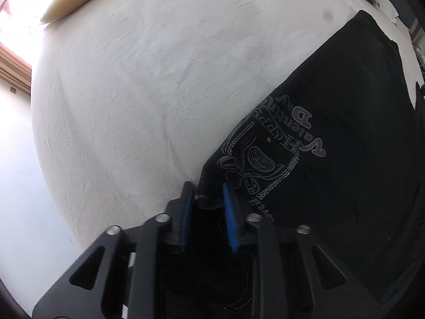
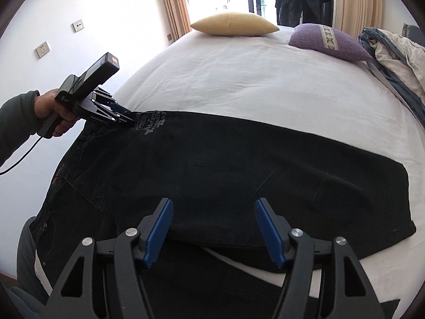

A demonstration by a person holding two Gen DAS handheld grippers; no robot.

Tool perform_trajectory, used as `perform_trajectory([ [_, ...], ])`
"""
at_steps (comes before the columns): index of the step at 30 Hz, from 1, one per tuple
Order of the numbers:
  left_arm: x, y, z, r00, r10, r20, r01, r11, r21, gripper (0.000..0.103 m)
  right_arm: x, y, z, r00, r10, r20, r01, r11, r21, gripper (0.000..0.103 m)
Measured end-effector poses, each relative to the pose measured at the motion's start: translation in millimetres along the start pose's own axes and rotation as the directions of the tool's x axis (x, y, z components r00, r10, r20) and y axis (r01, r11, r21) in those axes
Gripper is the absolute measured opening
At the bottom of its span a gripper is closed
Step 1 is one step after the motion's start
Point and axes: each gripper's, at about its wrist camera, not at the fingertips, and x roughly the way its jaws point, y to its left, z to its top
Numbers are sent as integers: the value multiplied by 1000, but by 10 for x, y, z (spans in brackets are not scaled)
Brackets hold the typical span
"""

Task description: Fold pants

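While the black pants (image 2: 212,175) lie flat on the bed (image 2: 239,85), the left gripper (image 1: 209,199) is clamped on their printed waist corner. The right gripper (image 2: 213,228) stands released above one leg.

Pants (image 2: 212,164) spread across near end of bed (image 2: 239,85), two pillows (image 2: 233,24) at far end, bedding heap (image 2: 393,50) right.

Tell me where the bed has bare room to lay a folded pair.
Bare sheet lies between the black pants and the yellow pillow. The right edge is crowded: purple pillow, rumpled bedding.
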Motion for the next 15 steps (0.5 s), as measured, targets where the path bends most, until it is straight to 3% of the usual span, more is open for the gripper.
perform_trajectory([
  [6,-300,-141,-178,987,73,142,-70,997,-23,9,233,116,617,998,58,3,-56,976,-208,65],
  [10,-602,-368,-418,955,146,260,-144,989,-24,9,497,185,974,996,83,-31,-89,936,-340,65],
  [13,-756,-599,-605,924,194,331,-208,978,8,9,742,226,1144,993,72,-94,-104,905,-413,52],
  [15,-837,-692,-673,911,198,362,-218,976,13,9,890,253,1211,991,55,-119,-104,884,-455,51],
])
